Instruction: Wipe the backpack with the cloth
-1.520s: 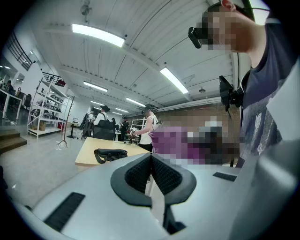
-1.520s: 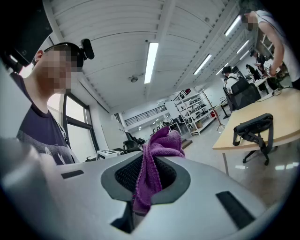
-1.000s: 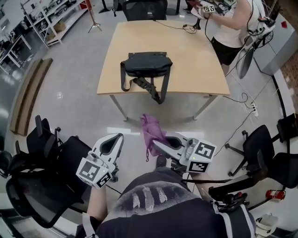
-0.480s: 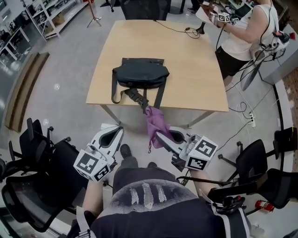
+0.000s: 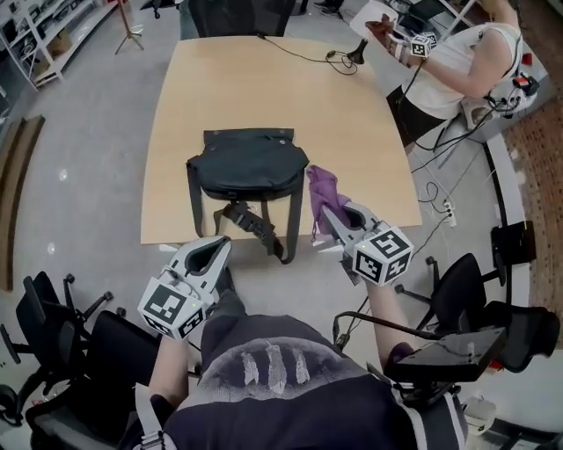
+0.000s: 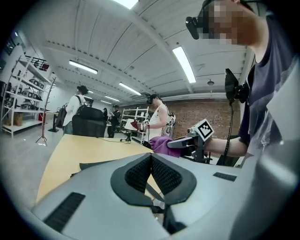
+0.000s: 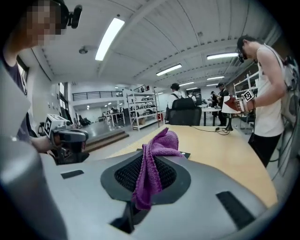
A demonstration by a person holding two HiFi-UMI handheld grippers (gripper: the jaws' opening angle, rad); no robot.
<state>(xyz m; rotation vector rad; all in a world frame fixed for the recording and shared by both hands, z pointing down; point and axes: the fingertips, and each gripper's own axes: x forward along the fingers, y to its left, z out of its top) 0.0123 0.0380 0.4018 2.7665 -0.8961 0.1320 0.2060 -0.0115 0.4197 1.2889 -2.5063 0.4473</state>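
Note:
A black backpack (image 5: 244, 165) lies flat on the tan table (image 5: 352, 123), its straps (image 5: 255, 224) hanging over the near edge. My right gripper (image 5: 324, 211) is shut on a purple cloth (image 5: 320, 187), held over the table's near edge just right of the backpack. In the right gripper view the cloth (image 7: 157, 157) bunches up between the jaws and droops down over them. My left gripper (image 5: 211, 250) hovers below the table edge, left of the straps. Its jaws (image 6: 151, 158) are pressed together with nothing between them.
Another person (image 5: 449, 61) stands at the table's far right corner holding a gripper. A cable (image 5: 299, 53) runs across the far end of the table. Office chairs stand at the near left (image 5: 53, 308), near right (image 5: 475, 281) and far end (image 5: 237, 13).
I have come up to the table. Both grippers moved forward; the right one carried the cloth from over the floor to the table edge beside the backpack.

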